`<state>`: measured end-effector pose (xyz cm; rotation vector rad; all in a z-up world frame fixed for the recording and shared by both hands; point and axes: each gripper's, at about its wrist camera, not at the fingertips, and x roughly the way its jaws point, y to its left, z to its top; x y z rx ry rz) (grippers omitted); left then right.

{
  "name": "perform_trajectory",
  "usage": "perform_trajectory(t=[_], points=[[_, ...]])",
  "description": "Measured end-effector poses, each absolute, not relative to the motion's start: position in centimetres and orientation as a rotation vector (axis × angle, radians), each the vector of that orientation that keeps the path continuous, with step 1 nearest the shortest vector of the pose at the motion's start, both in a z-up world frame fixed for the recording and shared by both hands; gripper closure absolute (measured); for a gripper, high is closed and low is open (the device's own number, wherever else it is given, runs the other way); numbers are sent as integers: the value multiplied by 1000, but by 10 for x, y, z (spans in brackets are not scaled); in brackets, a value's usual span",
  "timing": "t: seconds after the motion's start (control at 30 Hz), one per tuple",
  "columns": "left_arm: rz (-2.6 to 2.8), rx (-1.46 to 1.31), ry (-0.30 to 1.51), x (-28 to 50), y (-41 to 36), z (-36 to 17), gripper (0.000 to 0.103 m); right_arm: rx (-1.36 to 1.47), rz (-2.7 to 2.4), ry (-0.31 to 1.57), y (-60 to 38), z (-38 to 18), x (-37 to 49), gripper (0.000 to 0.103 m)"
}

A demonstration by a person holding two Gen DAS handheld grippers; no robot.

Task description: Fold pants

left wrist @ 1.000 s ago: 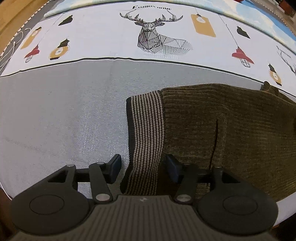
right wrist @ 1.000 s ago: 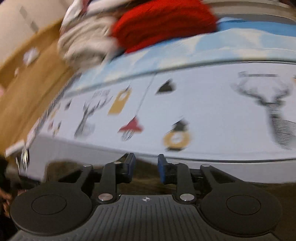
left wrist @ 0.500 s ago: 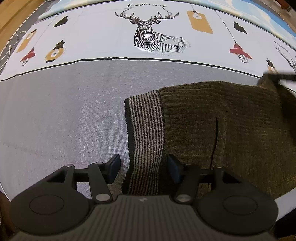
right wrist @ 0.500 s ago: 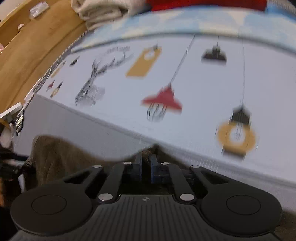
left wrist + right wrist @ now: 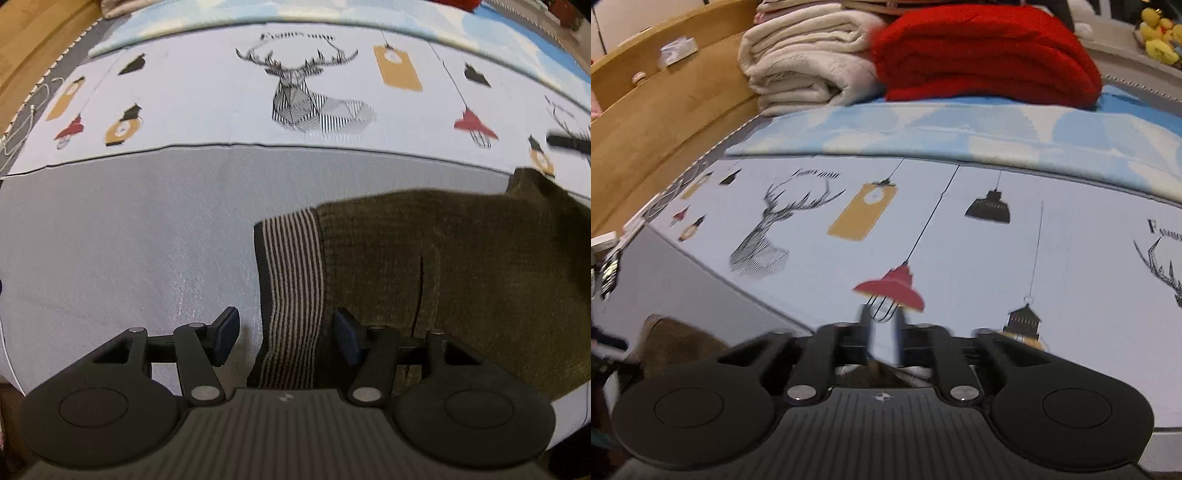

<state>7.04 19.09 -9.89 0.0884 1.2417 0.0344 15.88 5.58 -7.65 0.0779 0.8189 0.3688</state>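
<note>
A pair of dark olive ribbed pants [image 5: 461, 273] lies flat on a bed, on the grey band of a printed sheet [image 5: 122, 240], near the front edge of the mattress. In the left wrist view the pants run sideways: the striped waistband [image 5: 291, 291] is their left end, and the fabric stretches away to the right until it leaves the picture, so the long axis runs left to right across the near part of the bed. The left gripper [image 5: 282, 332] points steeply down at that waistband end. Its jaws stand well apart and straddle the near stretch of the waistband, the left finger over bare grey sheet just beside the band, the right finger over the olive cloth; the pads do not press on anything, so nothing is gripped yet. This hand is the nearer one to the waistband and looks placed to close on it. In the right wrist view, which is blurred, the right gripper [image 5: 882, 332] sits above the far edge of the pants, and a bit of brown cloth [image 5: 875, 373] shows just below and behind its fingertips. Its jaws have just been opening and now stand a little apart with only patterned sheet visible between them; no cloth is held. Far beyond, a cream blanket [image 5: 805, 55] and a red blanket [image 5: 986, 55] are stacked at the head of the bed.
</note>
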Motion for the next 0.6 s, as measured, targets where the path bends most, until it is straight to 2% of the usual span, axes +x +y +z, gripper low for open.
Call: perform_trajectory(t=[0.03,0.17,0.2,0.23,0.3,0.33,0.47,0.6], points=[[37,89,1233,71,189,-97,41,79,370,844,54,-78,159,46],[32,96,1214,71,182,-93,41,7,396,953,59,-97,159,46],[31,98,1210,72,179,-92,41,-24,405,971,62,-102,158,50],[31,99,1209,73,178,-92,41,-58,420,992,66,-107,157,68],[32,104,1204,75,174,-91,41,-139,442,1005,76,-117,154,92],[33,105,1200,75,172,-90,41,-178,446,995,80,-121,152,97],[31,95,1171,79,168,-85,41,-224,394,919,87,-119,154,100],[16,79,1147,83,162,-81,41,-260,379,923,92,-125,158,100]])
